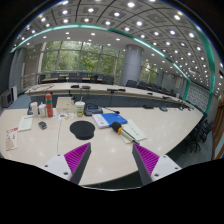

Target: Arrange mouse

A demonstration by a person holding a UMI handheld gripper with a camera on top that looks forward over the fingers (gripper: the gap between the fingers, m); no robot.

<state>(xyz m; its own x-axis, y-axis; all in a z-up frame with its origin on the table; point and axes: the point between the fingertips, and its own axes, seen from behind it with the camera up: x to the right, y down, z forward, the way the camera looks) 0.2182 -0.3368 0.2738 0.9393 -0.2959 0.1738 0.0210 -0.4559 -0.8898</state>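
A small dark mouse (42, 125) lies on the pale table (170, 125), far ahead of the fingers and to their left. A round black mouse pad (82, 129) lies to the right of the mouse, ahead of the left finger. My gripper (111, 160) is open and empty, held above the near part of the table, with bare tabletop between its purple pads (75, 157). Nothing stands between the fingers.
Beyond the mouse pad lie a blue book (110, 120) and papers (131, 131). A pale cup (80, 107), a red bottle (49, 105) and other small things stand at the back left. A printed sheet (10, 138) lies far left. Chairs line the far side.
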